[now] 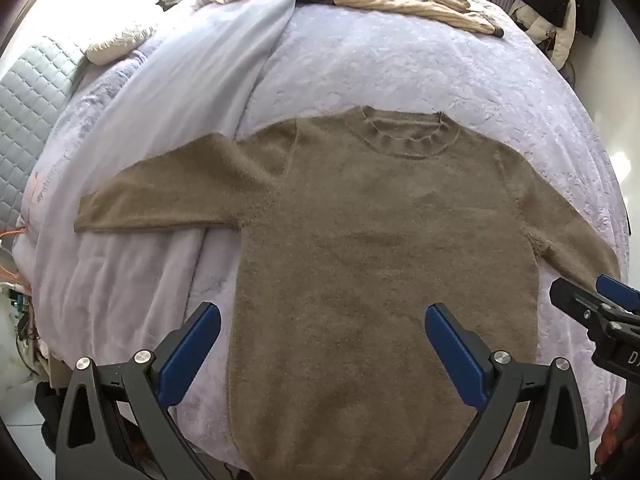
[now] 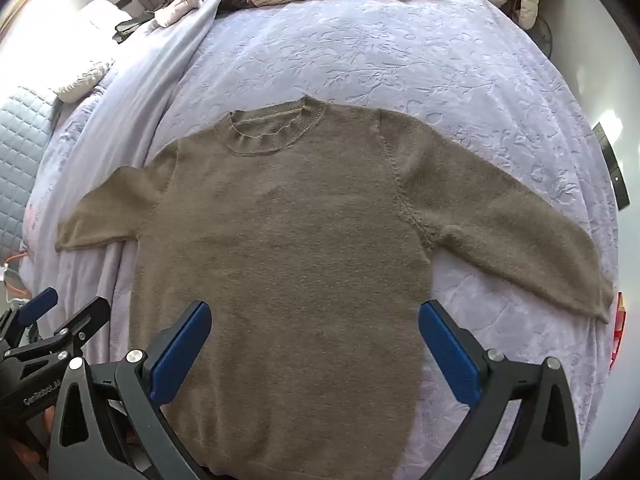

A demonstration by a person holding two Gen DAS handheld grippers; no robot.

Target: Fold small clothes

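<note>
Brown sweater [image 1: 360, 248] — spread flat, front up, sleeves out left and right, collar at the far end, on the lavender bed [image 1: 400, 64], ready for folding. Your left claw [image 1: 322, 340] and right claw [image 2: 314, 338] — both released, above its near hem.

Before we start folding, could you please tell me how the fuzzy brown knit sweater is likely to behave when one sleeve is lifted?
The fuzzy brown knit sweater lies limp and flat on the lilac embossed bedspread, so a lifted sleeve will probably droop and drag the body. Its fuzzy surface likely clings rather than slides. It looks light. Both the left claw and the right claw are open.
</note>
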